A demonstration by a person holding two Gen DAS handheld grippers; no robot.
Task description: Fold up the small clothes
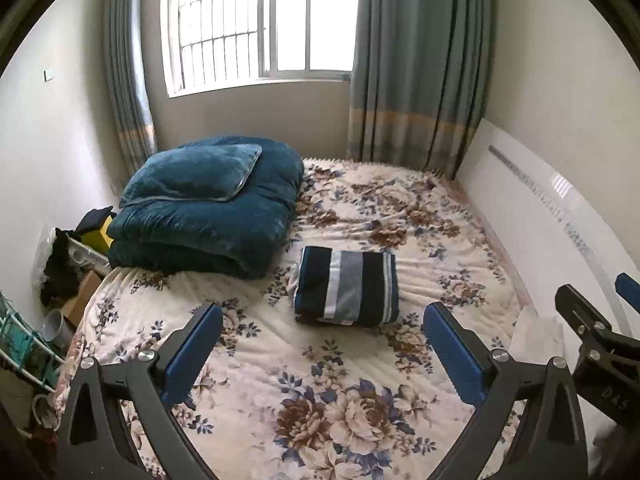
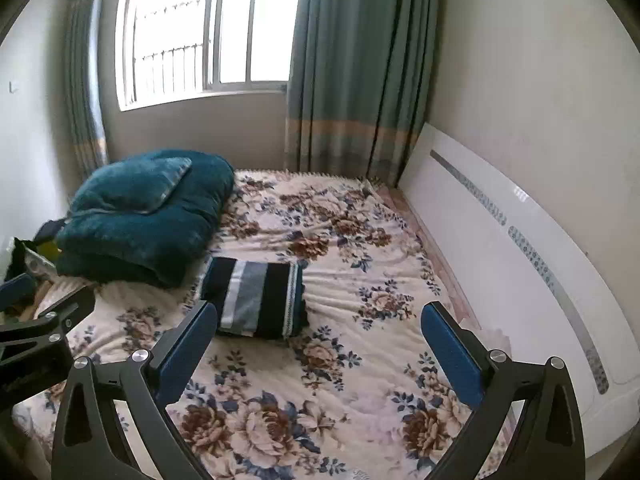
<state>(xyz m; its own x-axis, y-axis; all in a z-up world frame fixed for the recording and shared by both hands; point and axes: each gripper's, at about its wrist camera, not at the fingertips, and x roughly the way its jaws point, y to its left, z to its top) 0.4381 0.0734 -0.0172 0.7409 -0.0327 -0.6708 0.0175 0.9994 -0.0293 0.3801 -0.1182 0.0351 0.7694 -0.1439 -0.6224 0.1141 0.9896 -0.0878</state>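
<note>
A folded striped garment [image 1: 347, 285], navy with grey and white bands, lies flat on the floral bed [image 1: 320, 380]. It also shows in the right wrist view [image 2: 256, 297]. My left gripper [image 1: 323, 320] is open and empty, held above the bed just short of the garment. My right gripper [image 2: 320, 320] is open and empty, with its left finger [image 2: 188, 344] close to the garment's near left corner. The right gripper also shows at the right edge of the left wrist view [image 1: 596, 320].
A folded teal duvet with a pillow on top [image 1: 208, 204] sits at the bed's far left. A white headboard [image 2: 520, 248] runs along the right side. Clutter and boxes [image 1: 68, 272] stand on the floor left of the bed. Window and curtains lie beyond.
</note>
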